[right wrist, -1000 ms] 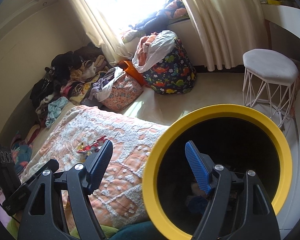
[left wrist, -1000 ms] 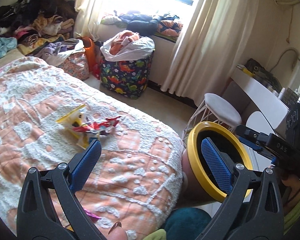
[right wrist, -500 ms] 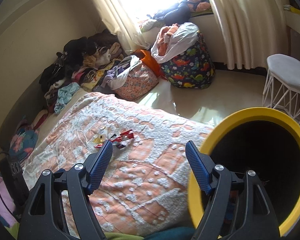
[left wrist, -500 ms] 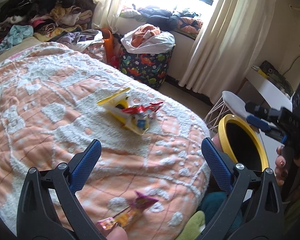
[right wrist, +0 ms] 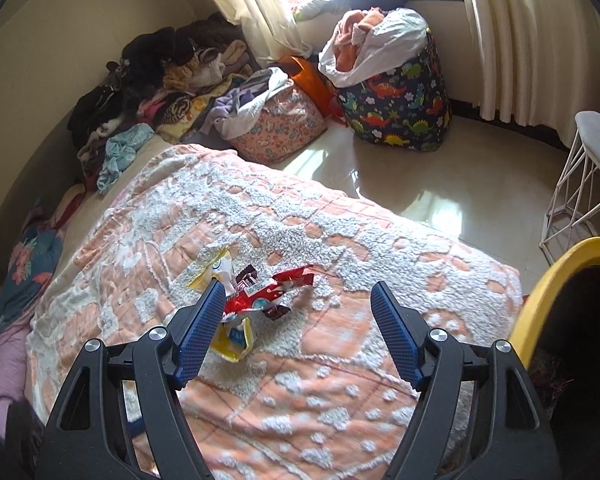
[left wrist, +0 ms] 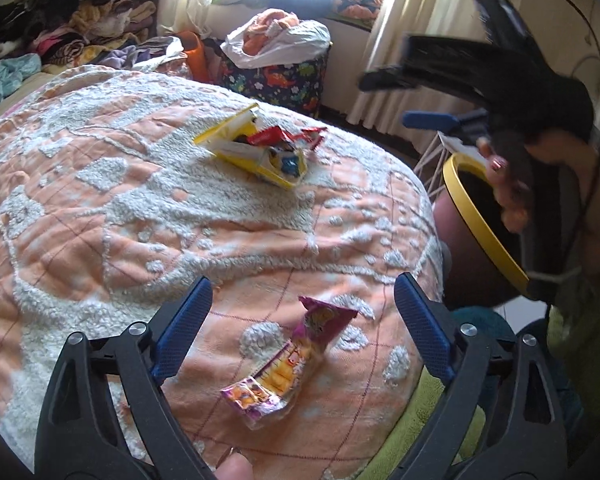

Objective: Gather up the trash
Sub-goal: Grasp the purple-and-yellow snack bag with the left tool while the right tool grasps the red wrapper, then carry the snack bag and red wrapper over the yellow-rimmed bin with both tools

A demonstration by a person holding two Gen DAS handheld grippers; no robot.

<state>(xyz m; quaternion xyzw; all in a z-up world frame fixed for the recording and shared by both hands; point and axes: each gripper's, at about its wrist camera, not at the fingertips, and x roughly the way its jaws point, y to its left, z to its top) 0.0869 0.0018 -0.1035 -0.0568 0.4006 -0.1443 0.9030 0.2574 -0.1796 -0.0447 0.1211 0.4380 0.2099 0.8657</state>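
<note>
- Two grippers: left gripper [left wrist: 302, 330] jaws closing around pink wrapper [left wrist: 289, 364], untouched; right gripper [right wrist: 295, 332] wide, empty, over red wrapper [right wrist: 265, 292].
- Bin [left wrist: 482, 220] touching bed [left wrist: 99, 200] edge.
- Print unreadable.

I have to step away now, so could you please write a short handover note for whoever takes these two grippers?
Left gripper: jaws closing, empty, around the purple snack wrapper on the bedspread, pads not touching it.
Right gripper: open, empty, aimed at the red and yellow wrappers farther up the bed.
Yellow-rimmed bin: beside the bed's corner, by the right hand.
Done: nothing visibly picked up yet.
Left: grab all the wrappers and drop them in the bin.
</note>
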